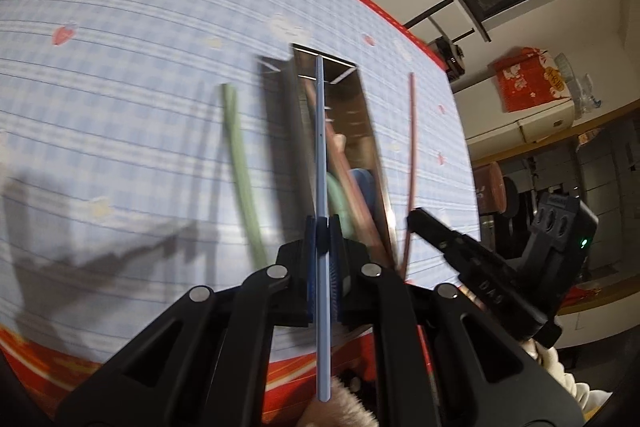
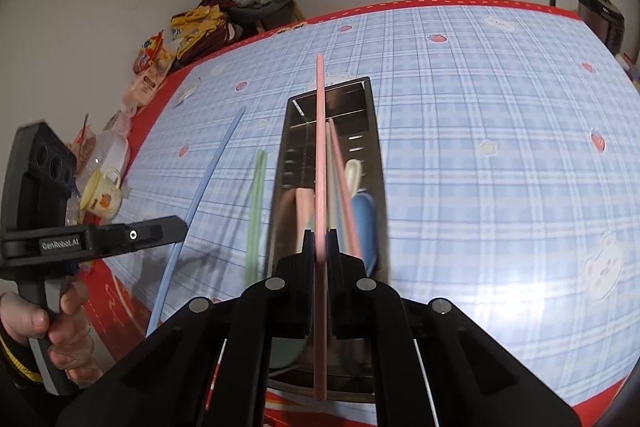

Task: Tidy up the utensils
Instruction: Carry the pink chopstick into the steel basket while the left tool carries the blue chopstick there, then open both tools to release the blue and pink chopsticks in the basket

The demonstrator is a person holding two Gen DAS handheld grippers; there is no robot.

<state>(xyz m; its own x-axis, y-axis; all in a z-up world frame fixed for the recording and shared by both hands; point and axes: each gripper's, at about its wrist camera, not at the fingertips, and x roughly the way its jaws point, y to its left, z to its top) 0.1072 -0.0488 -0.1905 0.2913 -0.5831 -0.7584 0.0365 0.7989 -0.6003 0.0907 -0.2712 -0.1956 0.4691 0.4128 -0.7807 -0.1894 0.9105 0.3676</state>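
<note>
A table under a blue checked cloth with a red border fills both views, with a black stool and pale wall beyond its far edge. In the left wrist view, the left gripper is clamped on a blue chopstick, which runs from behind the jaws forward over the open steel utensil box lying lengthwise near the middle of the cloth. A green chopstick lies on the cloth just left of the box, and the right gripper enters from the right edge, pinching a pink chopstick beside the box's right wall. The picture is blurred, so how high the blue tip stands above the box I cannot tell. In the right wrist view, the right gripper is closed tight on the pink chopstick, held along the box, above pink, cream and blue utensils already inside. The left gripper with its blue chopstick sits near the left edge, in a hand. I judge the risks to be these: each stick is pinched at one narrow point and may pivot or slip; a tip may catch the box's rim and shift it; the two sticks may cross over the opening.
</note>
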